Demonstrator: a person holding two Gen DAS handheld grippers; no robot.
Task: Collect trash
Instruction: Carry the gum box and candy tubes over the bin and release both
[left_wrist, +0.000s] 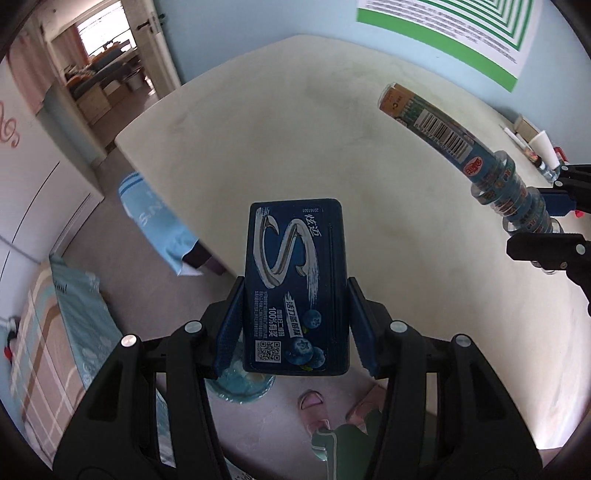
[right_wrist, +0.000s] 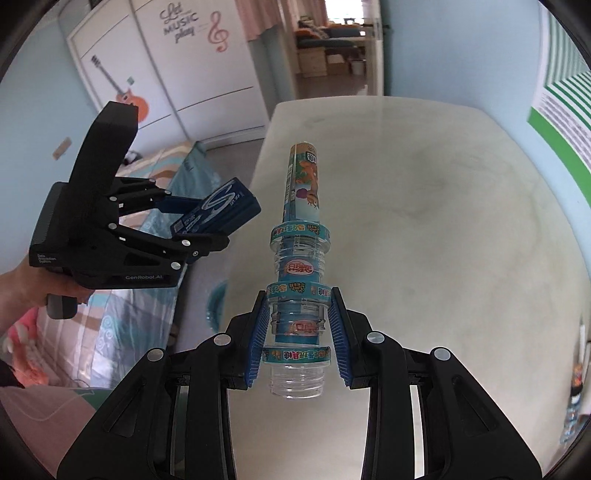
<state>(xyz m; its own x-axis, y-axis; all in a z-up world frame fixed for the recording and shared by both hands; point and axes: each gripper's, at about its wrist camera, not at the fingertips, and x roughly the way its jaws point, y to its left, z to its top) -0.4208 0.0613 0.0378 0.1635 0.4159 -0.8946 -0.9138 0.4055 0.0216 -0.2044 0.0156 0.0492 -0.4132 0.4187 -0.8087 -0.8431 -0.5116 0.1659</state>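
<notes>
- Between the left gripper (left_wrist: 295, 325) jaws: a blue gum box (left_wrist: 295, 284), clamped by its long sides and carried clear above the worktop (left_wrist: 406, 258).
- Between the right gripper (right_wrist: 300, 339) jaws: a stack of clear cups (right_wrist: 299, 280), gripped near its open end.
- Both grippers point steeply downward; collected trash appears in transit.

Wardrobe door (right_wrist: 207, 66) reads "Let MUSIC play".

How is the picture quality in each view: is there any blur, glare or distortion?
Left wrist view: strong fisheye bending of the table edge, bright overexposed doorway, dark blue box sharp. Right wrist view: stacked clear cups sharp, soft sheen on the tabletop, blur toward the right rim, dark vignette in the corners.
</notes>
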